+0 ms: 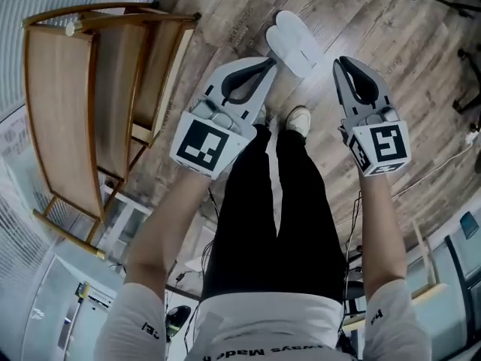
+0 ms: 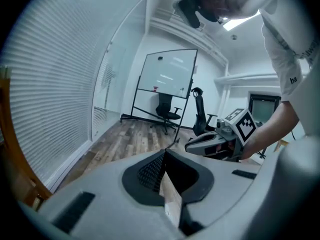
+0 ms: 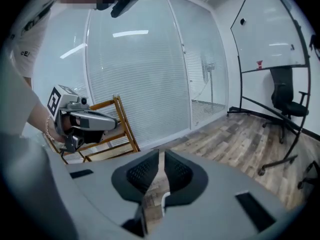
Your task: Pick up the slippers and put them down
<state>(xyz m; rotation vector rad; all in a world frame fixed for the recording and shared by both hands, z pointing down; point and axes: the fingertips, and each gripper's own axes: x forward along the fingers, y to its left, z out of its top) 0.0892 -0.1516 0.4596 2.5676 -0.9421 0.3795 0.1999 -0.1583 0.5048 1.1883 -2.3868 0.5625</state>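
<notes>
A pair of white slippers (image 1: pixel 294 42) lies side by side on the wooden floor, ahead of the person's feet. Both grippers are held high above the floor, well clear of the slippers. My left gripper (image 1: pixel 269 63) has its jaws together at the tips and holds nothing; in the left gripper view its tips (image 2: pixel 165 152) meet with only floor beyond. My right gripper (image 1: pixel 343 62) is also empty, and the right gripper view shows just a thin slit between its jaws (image 3: pixel 161 153). Neither gripper view shows the slippers.
A wooden rack (image 1: pixel 90 89) stands at the left by the blinds and also shows in the right gripper view (image 3: pixel 120 129). A whiteboard on a stand (image 2: pixel 167 79) and an office chair (image 2: pixel 167 113) stand farther off. The person's shoe (image 1: pixel 298 119) is near the slippers.
</notes>
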